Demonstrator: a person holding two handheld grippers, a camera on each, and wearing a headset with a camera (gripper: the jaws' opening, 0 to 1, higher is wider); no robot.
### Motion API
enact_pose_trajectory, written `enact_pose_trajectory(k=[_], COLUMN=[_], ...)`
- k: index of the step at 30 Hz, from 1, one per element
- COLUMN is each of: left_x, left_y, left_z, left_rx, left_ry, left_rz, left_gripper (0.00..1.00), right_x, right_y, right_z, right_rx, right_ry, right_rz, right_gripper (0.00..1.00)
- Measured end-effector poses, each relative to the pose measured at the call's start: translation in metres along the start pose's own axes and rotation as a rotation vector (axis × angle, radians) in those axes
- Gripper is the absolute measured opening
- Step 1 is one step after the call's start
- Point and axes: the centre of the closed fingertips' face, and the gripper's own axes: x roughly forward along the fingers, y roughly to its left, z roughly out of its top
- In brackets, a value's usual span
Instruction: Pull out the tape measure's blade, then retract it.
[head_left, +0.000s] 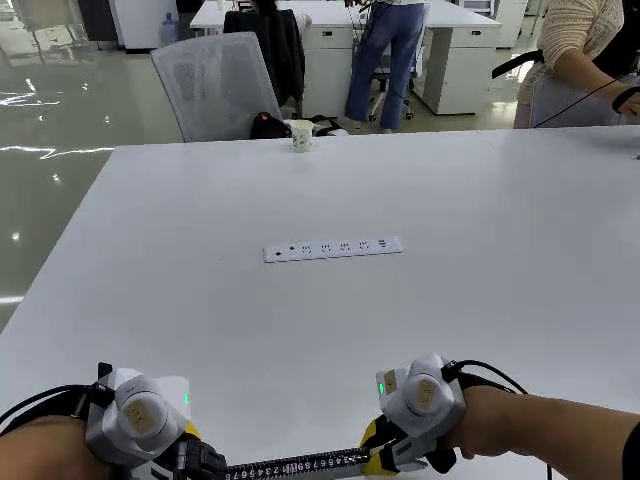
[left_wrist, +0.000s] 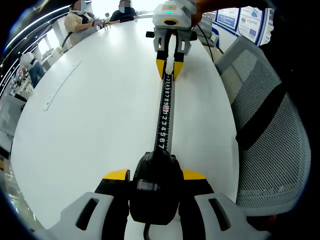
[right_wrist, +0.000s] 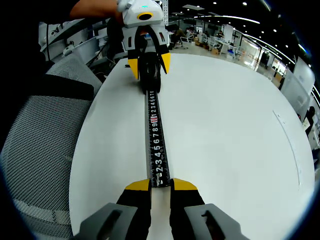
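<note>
We see the right gripper (right_wrist: 161, 185) at the bottom, yellow jaw tips pinched on the end of the blade (right_wrist: 155, 140). The blade is black with white numerals and runs straight away from us over the white table (right_wrist: 225, 125) to the tape measure case (right_wrist: 149, 77). We can't tell if it touches the table. The case is black and clamped between the yellow-tipped jaws of the left gripper (right_wrist: 148, 67), which enters from the top with a hand (right_wrist: 95, 7) on it. A grey mesh chair (right_wrist: 45, 135) sits off the left table edge. A power strip (right_wrist: 289, 145) lies far right, well apart from the blade.
</note>
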Motion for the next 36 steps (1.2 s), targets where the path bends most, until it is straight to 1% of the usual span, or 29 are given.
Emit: enact_pose_trajectory(k=[36], left_x=[0.0], left_y=[0.0], left_z=[0.001], left_rx=[-0.004], left_ry=[-0.008], left_rz=[0.004], left_gripper=[0.32], right_x=[-0.012], right_y=[-0.002], right_z=[-0.019], right_rx=[0.014], right_ry=[0.019], right_rz=[-0.012], right_gripper=[0.1])
